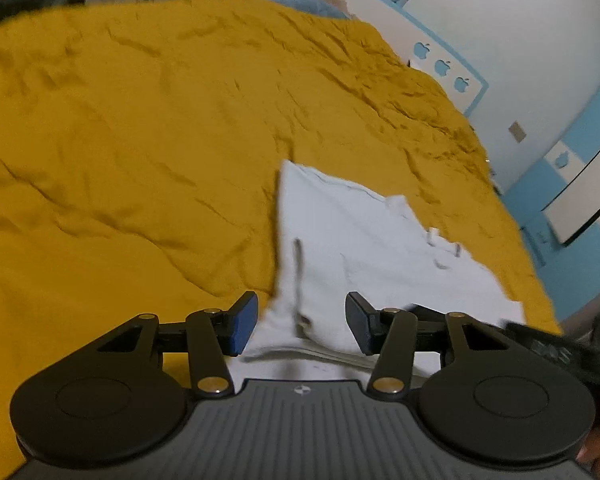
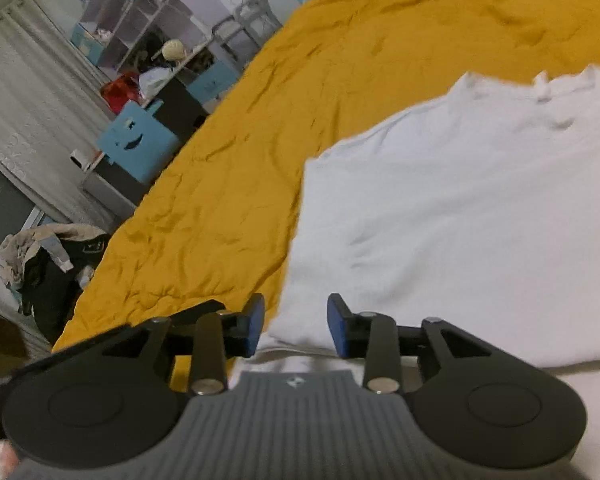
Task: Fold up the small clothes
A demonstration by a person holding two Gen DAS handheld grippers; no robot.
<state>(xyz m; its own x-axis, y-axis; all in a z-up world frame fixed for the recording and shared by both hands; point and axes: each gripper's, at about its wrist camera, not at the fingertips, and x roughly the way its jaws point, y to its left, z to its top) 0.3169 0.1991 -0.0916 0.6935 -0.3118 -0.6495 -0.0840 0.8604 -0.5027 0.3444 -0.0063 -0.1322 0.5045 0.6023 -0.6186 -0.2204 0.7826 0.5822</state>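
With jaws parted and nothing clamped between the blue pads, the left gripper point(image 1: 302, 322) points down at the near edge of the white garment point(image 1: 360, 248), its pads either side of a folded hem. Right gripper point(image 2: 296, 326): jaws likewise apart, narrower, empty, poised over the garment's near corner point(image 2: 460, 216). The garment lies flat, partly folded, on the mustard bedspread point(image 1: 140, 140), near the bed's edge. Beyond the bed, shelves point(image 2: 148, 40) and a curtain point(image 2: 28, 92) stand against the wall.

Home bedroom: mustard bedspread point(image 1: 140, 140), cluttered shelves point(image 2: 148, 40), curtain point(image 2: 28, 92).
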